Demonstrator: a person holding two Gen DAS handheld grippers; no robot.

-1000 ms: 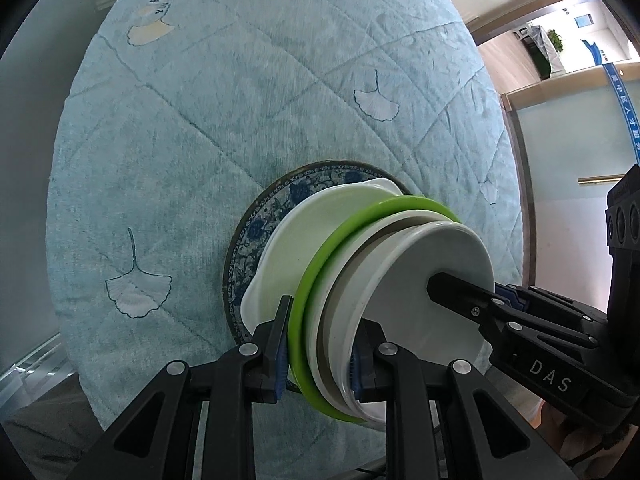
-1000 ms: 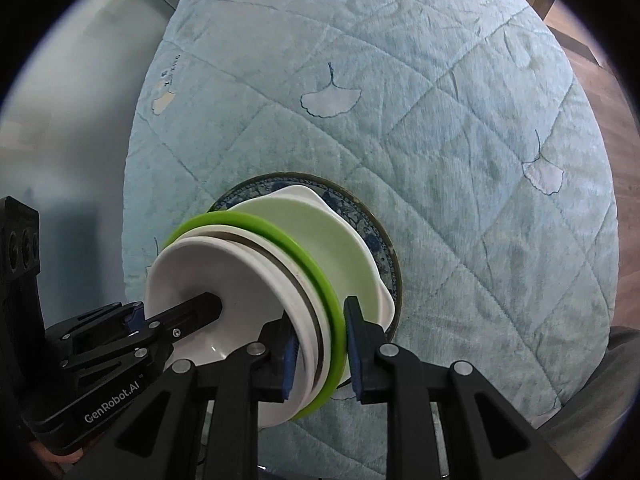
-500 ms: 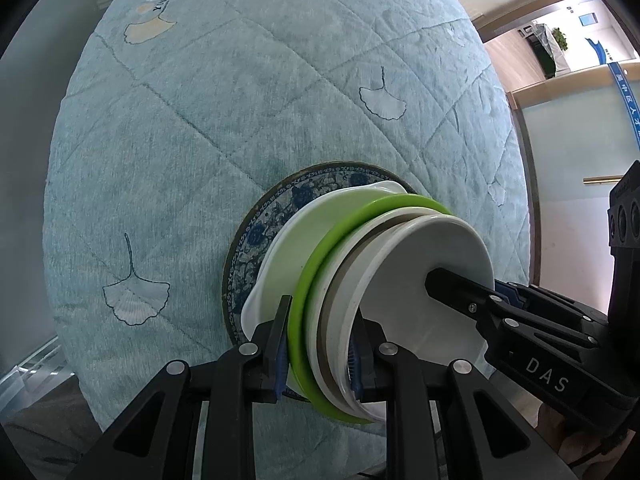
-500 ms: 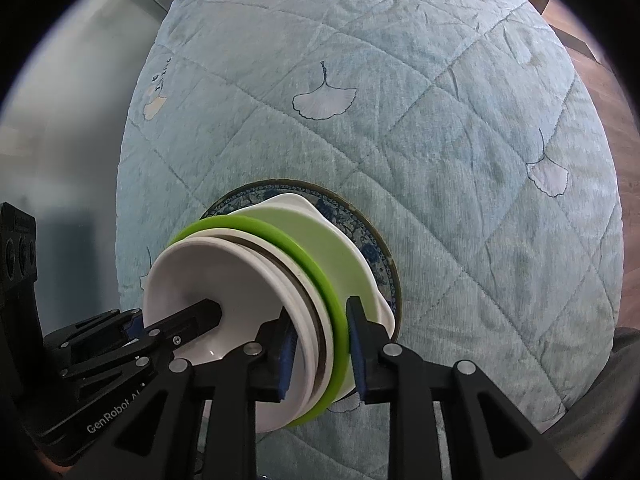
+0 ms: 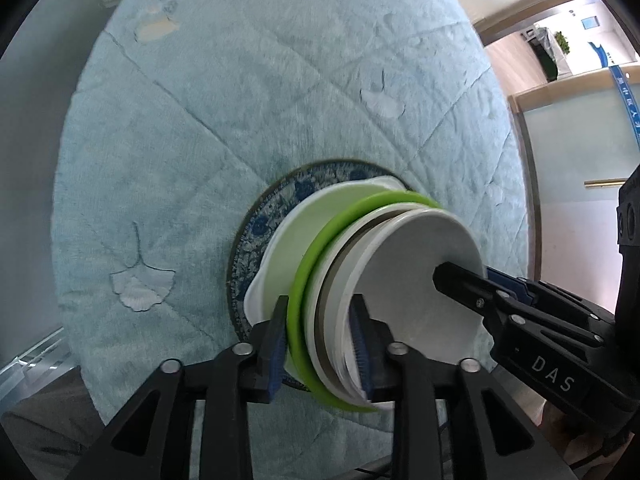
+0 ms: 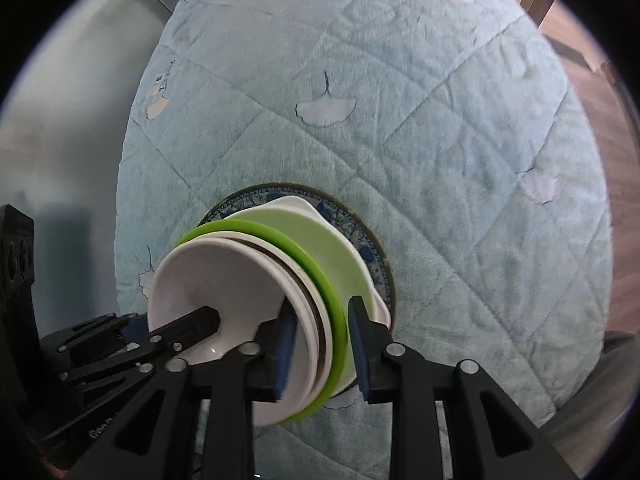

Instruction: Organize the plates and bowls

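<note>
A stack of dishes stands on the pale blue quilted tablecloth. At the bottom lies a blue patterned plate, on it a pale green bowl, then a green-rimmed dish and white bowls. My left gripper straddles the near rims of the upper dishes. Its jaws are opening and the pads have just come off the rims. My right gripper straddles the opposite rims of the stack; its jaws are opening too, with a gap at the outer pad. Each view shows one finger of the other gripper inside the top white bowl.
The round cloth-covered table spreads wide beyond the stack, its edge curving close below the grippers. Grey floor lies to the left, and a wooden floor and a glass partition to the right.
Both grippers' jaws have spread from a tight pinch on the dish rims to a looser straddle. The stack has settled onto the blue plate, and both hands have stayed in place.
</note>
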